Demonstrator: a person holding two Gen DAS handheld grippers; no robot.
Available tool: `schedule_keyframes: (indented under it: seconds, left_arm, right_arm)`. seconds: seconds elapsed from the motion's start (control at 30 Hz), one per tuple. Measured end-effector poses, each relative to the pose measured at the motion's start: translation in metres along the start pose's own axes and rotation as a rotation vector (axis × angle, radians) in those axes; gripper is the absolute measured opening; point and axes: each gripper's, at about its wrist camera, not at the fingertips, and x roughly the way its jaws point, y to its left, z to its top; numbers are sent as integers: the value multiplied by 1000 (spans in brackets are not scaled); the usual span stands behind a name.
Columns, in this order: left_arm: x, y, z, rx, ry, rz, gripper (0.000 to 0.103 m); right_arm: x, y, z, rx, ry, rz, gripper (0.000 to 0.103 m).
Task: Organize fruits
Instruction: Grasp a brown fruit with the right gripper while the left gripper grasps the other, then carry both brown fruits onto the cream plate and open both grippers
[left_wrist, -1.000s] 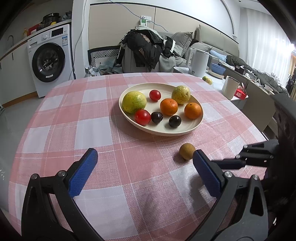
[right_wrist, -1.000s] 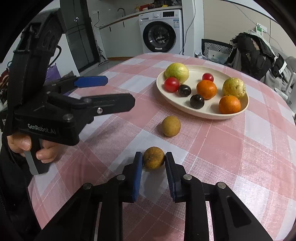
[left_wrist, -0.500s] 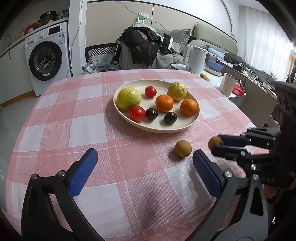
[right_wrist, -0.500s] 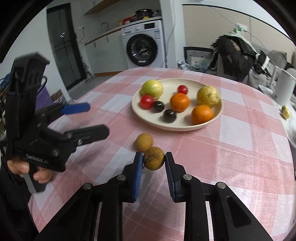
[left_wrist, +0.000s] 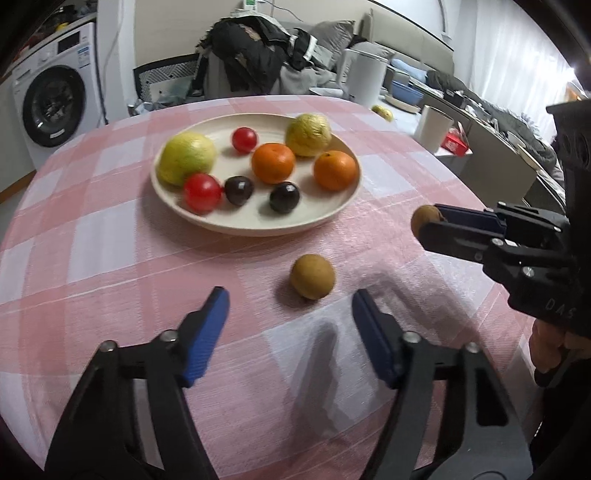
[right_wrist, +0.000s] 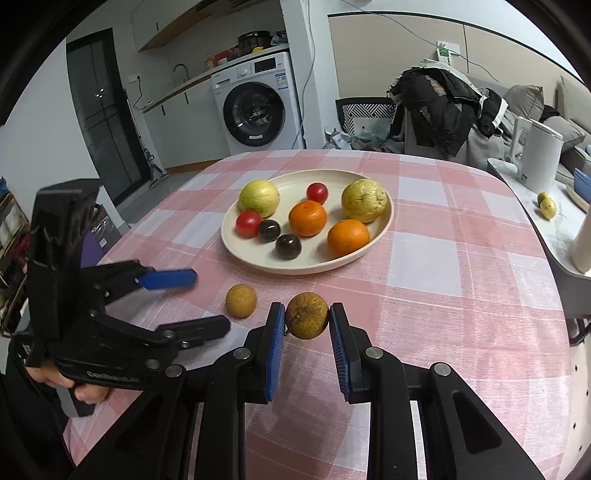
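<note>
A cream plate (left_wrist: 347, 206) (right_wrist: 384, 221) holds two yellow-green fruits, two oranges, two red tomatoes and two dark plums. A small brown fruit (left_wrist: 312, 276) (right_wrist: 241, 300) lies on the checked cloth in front of the plate. My left gripper (left_wrist: 290, 319) is open, its blue pads either side of and just short of that fruit. My right gripper (right_wrist: 306, 321) is shut on a second brown fruit (right_wrist: 307, 320) (left_wrist: 423, 218) and holds it above the cloth, right of the loose one.
The round table (right_wrist: 461, 280) has a pink and white checked cloth. A washing machine (right_wrist: 255, 107), a chair piled with clothes (right_wrist: 439, 107) and a white kettle (right_wrist: 537, 155) on a side counter stand beyond the table.
My right gripper has lifted its brown fruit off the cloth and carried it toward the plate. My left gripper has moved forward to the loose brown fruit and narrowed.
</note>
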Motion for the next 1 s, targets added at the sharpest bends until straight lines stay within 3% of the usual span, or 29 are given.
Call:
schedule_keyframes:
  seconds: [0.23, 0.3, 0.63, 1.0]
  left_arm:
    - [12, -10, 8, 18, 26, -23, 37]
    - [14, -11, 10, 18, 30, -32, 25]
    - [6, -10, 12, 24, -5, -34, 25]
    - [-20, 2, 22, 17, -103, -15, 25]
  right_arm:
    - [2, -4, 0, 7, 17, -6, 25]
    - [2, -4, -1, 4, 18, -5, 25]
    - [3, -3, -1, 4, 19, -8, 25]
    - [-4, -7, 0, 17, -25, -1, 25]
